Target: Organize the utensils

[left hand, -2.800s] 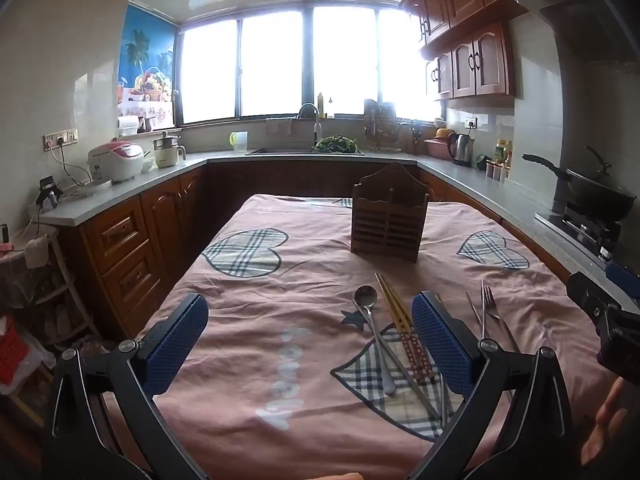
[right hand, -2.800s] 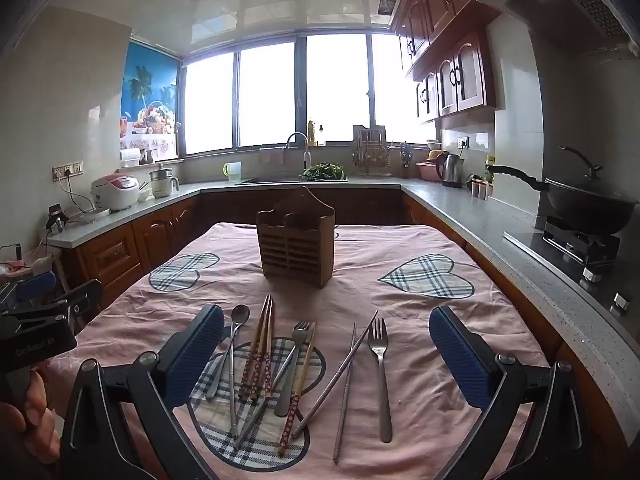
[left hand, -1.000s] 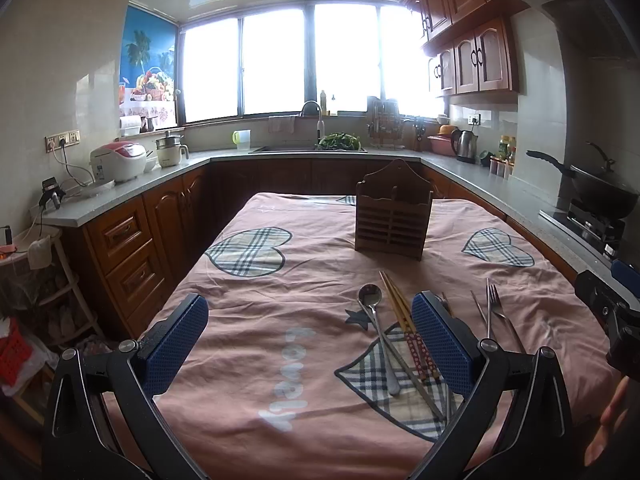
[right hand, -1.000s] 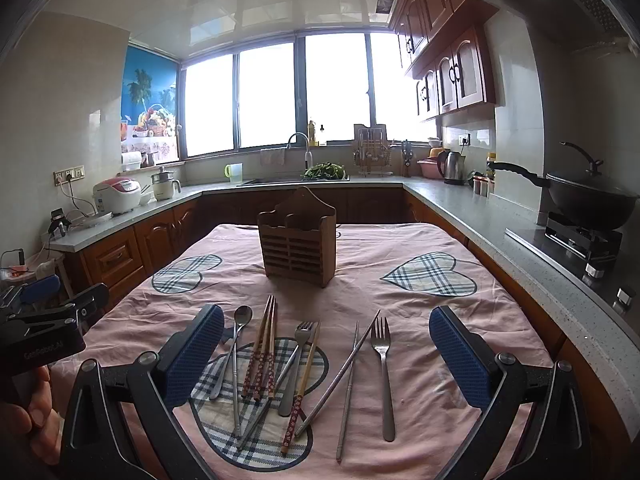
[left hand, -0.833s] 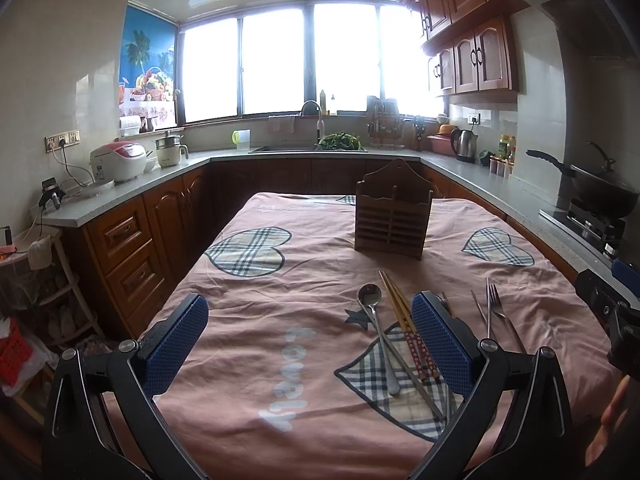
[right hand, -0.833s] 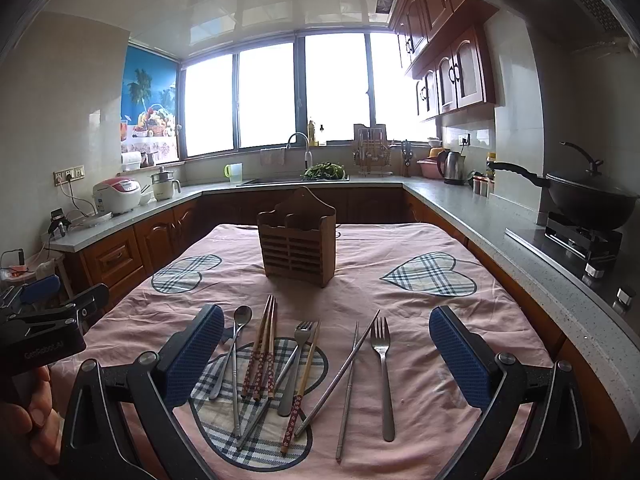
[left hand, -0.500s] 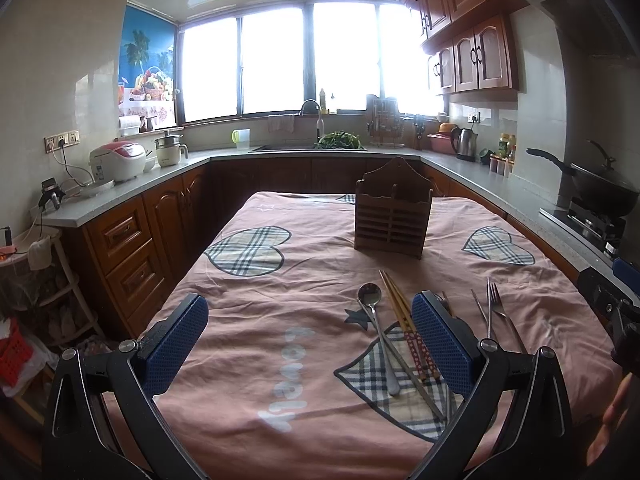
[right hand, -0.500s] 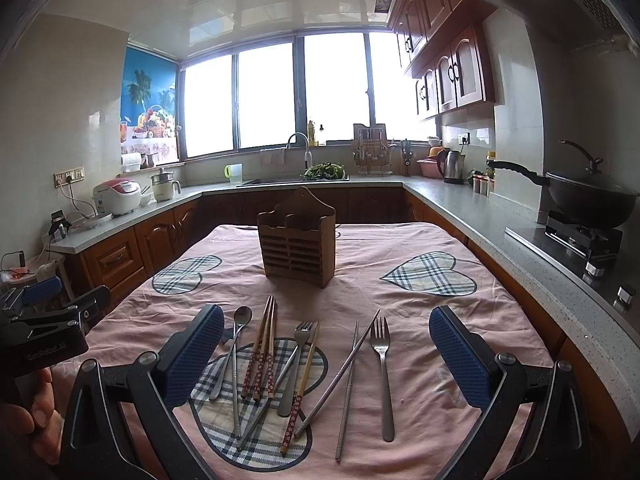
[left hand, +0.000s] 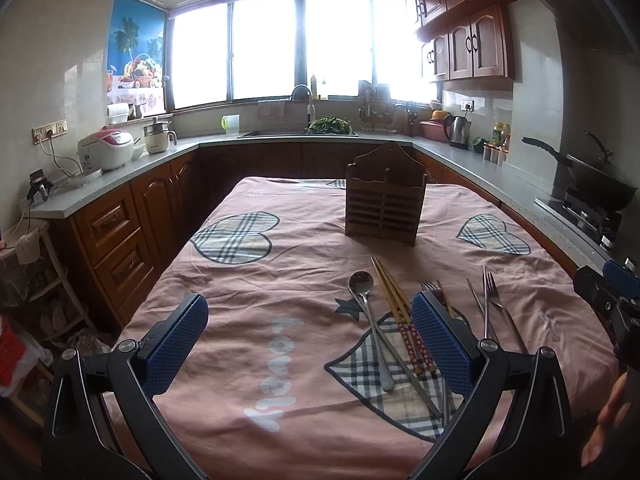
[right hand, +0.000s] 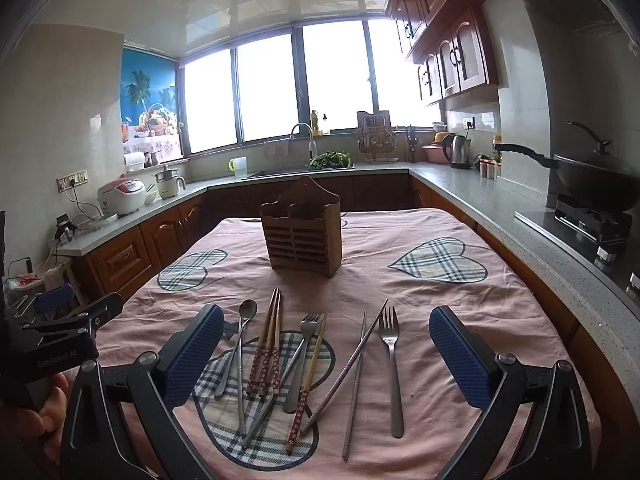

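Both grippers hover over the worktop point(right hand: 500, 296) with its pink cloth. The left gripper point(left hand: 308, 336) has its blue fingers point(left hand: 176, 338) spread wide and empty. The right gripper point(right hand: 326, 354) is just as wide apart, holding nothing.

The left wrist view shows, at nine o'clock, drawers point(left hand: 116, 240) and a red crate point(left hand: 10, 350) on the floor; white letters point(left hand: 276, 376) on the cloth read roughly "lovely". The right gripper's body blocks several utensils here.

The right wrist view lays them all out. From the left: one spoon point(right hand: 240, 344), metal chopsticks partly under it, three wooden chopsticks point(right hand: 269, 344) bunched, a fork point(right hand: 301, 356) with one more wooden chopstick point(right hand: 308, 384) across it, two metal chopsticks point(right hand: 354, 372), and a second fork point(right hand: 392, 364). The wooden caddy point(right hand: 302, 230) stands upright at twelve o'clock, well apart from them. At eight o'clock the other gripper's body reads "GenRobot.AI" point(right hand: 56, 359).
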Action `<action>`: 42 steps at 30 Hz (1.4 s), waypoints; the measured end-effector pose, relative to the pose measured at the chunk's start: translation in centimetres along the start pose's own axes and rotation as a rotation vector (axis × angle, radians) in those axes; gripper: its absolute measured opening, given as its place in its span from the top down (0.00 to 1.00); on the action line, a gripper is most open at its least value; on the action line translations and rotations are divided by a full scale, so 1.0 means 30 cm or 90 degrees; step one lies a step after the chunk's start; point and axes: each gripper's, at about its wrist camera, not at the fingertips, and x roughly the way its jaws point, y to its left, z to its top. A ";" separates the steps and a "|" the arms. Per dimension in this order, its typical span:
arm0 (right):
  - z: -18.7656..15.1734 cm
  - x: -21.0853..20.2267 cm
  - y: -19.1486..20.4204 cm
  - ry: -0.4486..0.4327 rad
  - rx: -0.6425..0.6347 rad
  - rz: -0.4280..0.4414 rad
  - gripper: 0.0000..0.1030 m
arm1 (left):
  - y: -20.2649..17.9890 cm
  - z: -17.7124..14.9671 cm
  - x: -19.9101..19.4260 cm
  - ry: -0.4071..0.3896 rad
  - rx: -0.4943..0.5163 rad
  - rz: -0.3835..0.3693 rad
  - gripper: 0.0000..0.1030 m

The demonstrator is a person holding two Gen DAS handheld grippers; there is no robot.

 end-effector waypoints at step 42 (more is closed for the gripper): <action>-0.080 0.684 -0.279 0.313 0.171 0.030 0.69 | -0.143 -0.051 0.704 0.325 0.041 -0.137 0.52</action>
